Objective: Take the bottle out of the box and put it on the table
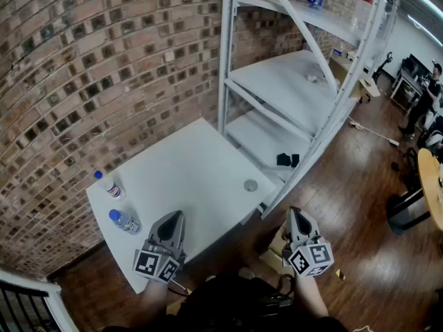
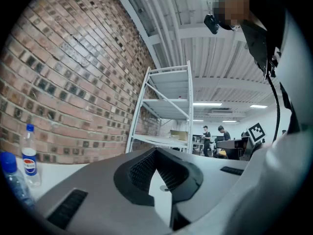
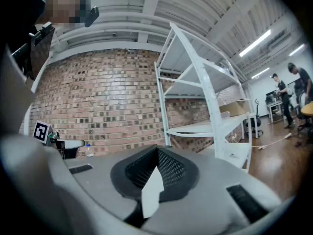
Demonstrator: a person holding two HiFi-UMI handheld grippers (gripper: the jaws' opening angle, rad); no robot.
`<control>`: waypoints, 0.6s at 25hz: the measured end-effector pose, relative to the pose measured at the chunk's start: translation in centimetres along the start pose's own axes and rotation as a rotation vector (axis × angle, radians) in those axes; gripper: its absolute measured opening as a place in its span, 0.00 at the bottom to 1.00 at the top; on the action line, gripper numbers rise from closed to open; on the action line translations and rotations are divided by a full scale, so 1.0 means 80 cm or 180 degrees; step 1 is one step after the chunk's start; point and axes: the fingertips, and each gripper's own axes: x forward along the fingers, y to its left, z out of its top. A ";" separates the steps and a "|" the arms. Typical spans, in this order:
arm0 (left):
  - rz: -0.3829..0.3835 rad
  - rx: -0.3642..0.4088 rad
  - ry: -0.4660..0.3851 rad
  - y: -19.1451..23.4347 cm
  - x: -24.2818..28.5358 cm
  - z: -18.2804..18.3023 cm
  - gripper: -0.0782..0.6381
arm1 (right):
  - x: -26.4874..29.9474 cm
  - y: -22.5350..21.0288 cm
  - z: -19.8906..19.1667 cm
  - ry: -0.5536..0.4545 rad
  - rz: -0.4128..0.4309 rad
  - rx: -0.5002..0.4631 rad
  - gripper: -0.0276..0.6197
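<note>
Two plastic bottles with blue caps stand at the left edge of the white table (image 1: 201, 164): a labelled bottle (image 1: 107, 184) (image 2: 29, 155) and a clear bottle (image 1: 123, 220) (image 2: 10, 180) nearer me. My left gripper (image 1: 177, 215) (image 2: 156, 150) hovers over the table's front edge, jaws shut and empty, to the right of the bottles. My right gripper (image 1: 294, 213) (image 3: 157, 148) is past the table's right corner, above a cardboard box (image 1: 275, 249) on the floor, also shut with nothing in it. The inside of the box is hidden.
A small round grey disc (image 1: 250, 185) lies near the table's right corner. A white metal shelf rack (image 1: 297, 81) stands directly behind the table against the brick wall, with a black item (image 1: 287, 160) on its low shelf. People and desks are at the far right, on the wood floor.
</note>
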 end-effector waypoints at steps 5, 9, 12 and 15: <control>-0.0249 -0.0018 0.0008 -0.039 0.043 -0.008 0.12 | -0.033 -0.053 0.003 -0.0020 -0.0262 0.0030 0.05; -0.0554 0.0007 0.0055 -0.093 0.085 -0.021 0.12 | -0.069 -0.103 0.008 -0.0124 -0.0522 0.0074 0.05; -0.0733 0.0082 0.0080 -0.135 0.115 -0.026 0.12 | -0.090 -0.139 0.013 -0.0182 -0.0624 0.0090 0.05; -0.0815 0.0128 0.0066 -0.175 0.146 -0.029 0.12 | -0.104 -0.183 0.019 -0.0201 -0.0658 0.0093 0.05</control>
